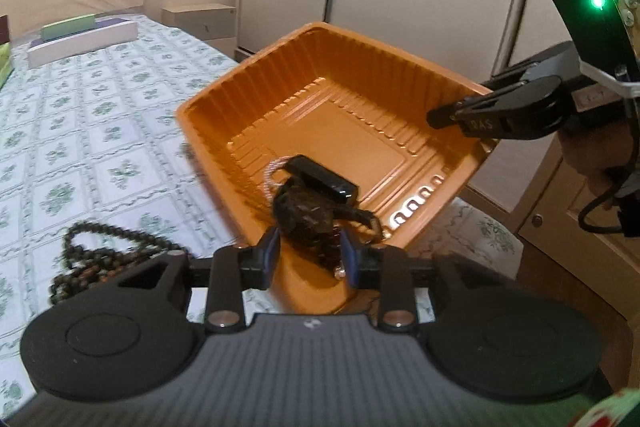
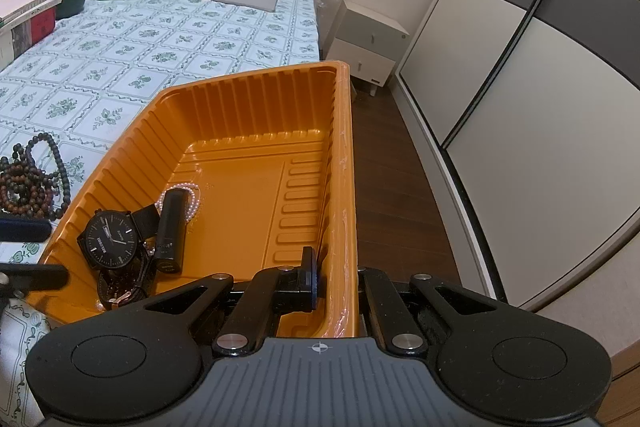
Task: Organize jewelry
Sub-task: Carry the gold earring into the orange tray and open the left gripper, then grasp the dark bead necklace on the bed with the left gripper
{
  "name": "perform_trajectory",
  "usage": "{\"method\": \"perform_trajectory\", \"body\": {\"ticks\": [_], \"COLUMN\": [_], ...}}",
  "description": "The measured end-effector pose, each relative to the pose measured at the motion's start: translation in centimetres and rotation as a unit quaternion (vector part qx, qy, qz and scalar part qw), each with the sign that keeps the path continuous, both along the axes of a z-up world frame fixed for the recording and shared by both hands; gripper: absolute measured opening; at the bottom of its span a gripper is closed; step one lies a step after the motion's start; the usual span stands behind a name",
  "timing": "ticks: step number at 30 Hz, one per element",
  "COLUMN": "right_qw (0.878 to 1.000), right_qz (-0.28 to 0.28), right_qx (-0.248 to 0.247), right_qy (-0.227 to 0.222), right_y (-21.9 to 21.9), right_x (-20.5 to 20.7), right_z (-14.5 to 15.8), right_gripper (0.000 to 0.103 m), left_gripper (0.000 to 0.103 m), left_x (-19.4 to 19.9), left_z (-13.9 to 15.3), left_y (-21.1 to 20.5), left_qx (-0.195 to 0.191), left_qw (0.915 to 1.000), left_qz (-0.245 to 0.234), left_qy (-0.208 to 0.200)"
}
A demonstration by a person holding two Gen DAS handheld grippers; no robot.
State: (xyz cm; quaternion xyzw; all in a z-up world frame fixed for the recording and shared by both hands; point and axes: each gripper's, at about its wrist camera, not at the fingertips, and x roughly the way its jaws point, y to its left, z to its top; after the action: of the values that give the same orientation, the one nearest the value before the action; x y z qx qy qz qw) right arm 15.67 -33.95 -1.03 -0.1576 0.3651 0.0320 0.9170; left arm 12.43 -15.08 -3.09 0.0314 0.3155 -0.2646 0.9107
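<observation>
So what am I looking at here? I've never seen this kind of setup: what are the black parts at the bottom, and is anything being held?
No robot: a person holds a two-finger gripper in each hand, each carrying a camera looking along its fingers. One picture is from the left gripper, one from the right gripper. The right one is clamped on the wall of an orange tray, on a bed with a floral sheet. In the tray lie a black watch, a black tube and a pearl bracelet. The left jaws stand open around the watch. Dark bead strings lie on the sheet.
</observation>
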Motion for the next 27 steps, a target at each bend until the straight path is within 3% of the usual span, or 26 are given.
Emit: {"method": "perform_trajectory", "body": {"ticks": [8,16,27], "right_qw": [1.000,1.000,1.000], "right_qz": [0.000,0.000,-0.001], "right_qx": [0.000,-0.001,-0.001], "right_qy": [0.000,0.000,0.001], "right_y": [-0.1,0.0,-0.1], "right_x": [0.0,0.0,0.1], "right_z": [0.0,-0.1,-0.1], "right_gripper": [0.004,0.004,0.004], "left_gripper": [0.031,0.032,0.032], "left_x": [-1.4,-1.9,0.2], "left_z": [0.3,-0.5,-1.7], "left_y": [6.5,13.8,13.9], "left_qx": [-0.001,0.016,-0.010], "left_qw": [0.9958,0.9816,0.9809], "left_qz": [0.092,0.190,0.191], "left_qy": [-0.001,0.013,0.037]}}
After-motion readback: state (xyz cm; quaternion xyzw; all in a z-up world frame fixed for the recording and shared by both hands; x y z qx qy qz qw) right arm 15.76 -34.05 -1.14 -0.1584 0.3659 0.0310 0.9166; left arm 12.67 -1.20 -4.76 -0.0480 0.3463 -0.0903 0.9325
